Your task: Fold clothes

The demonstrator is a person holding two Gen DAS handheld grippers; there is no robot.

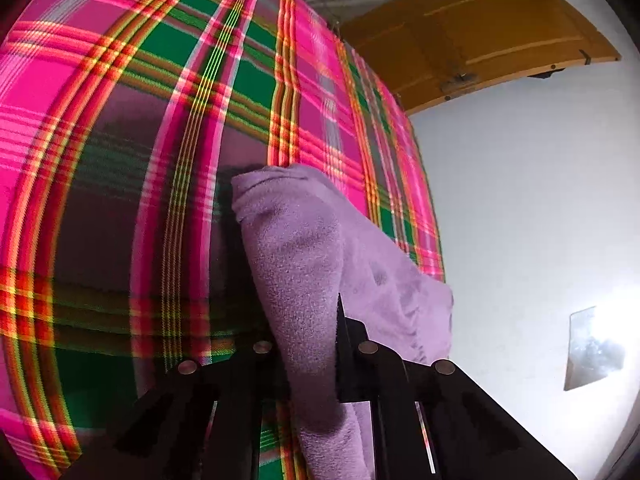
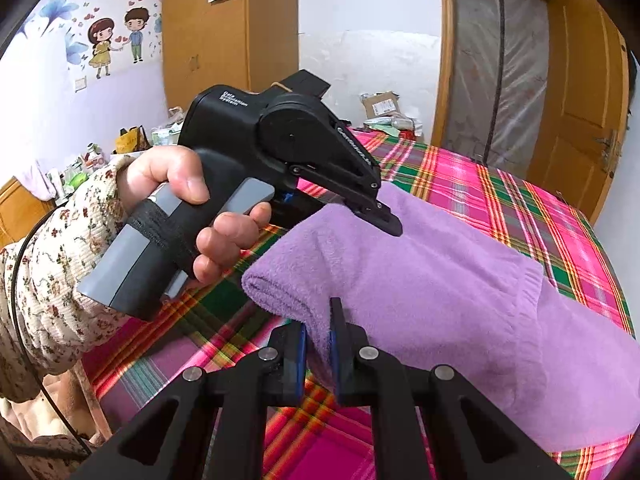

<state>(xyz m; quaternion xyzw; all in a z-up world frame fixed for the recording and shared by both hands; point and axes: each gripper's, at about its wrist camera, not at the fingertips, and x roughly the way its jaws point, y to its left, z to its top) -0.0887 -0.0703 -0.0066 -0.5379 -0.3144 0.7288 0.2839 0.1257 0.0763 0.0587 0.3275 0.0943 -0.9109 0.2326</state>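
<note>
— Right wrist view: how are the hands posed?
— A hand (image 2: 176, 196) in a floral sleeve (image 2: 52, 280) tilts the left gripper (image 2: 384, 216) downward; its jaws clench the purple towel (image 2: 420, 280). The right gripper (image 2: 318, 344) pinches the rolled edge.
— And the towel?
— Fleecy, folded, lifted slightly above the plaid bedspread (image 2: 500, 192).

Plaid bedsheet (image 2: 500, 192), wooden door (image 2: 580, 120) (open), wardrobe (image 2: 204, 32)

Bright daylight, glare at the left view's right edge, motion-blurred plaid, fisheye-bent edges.
</note>
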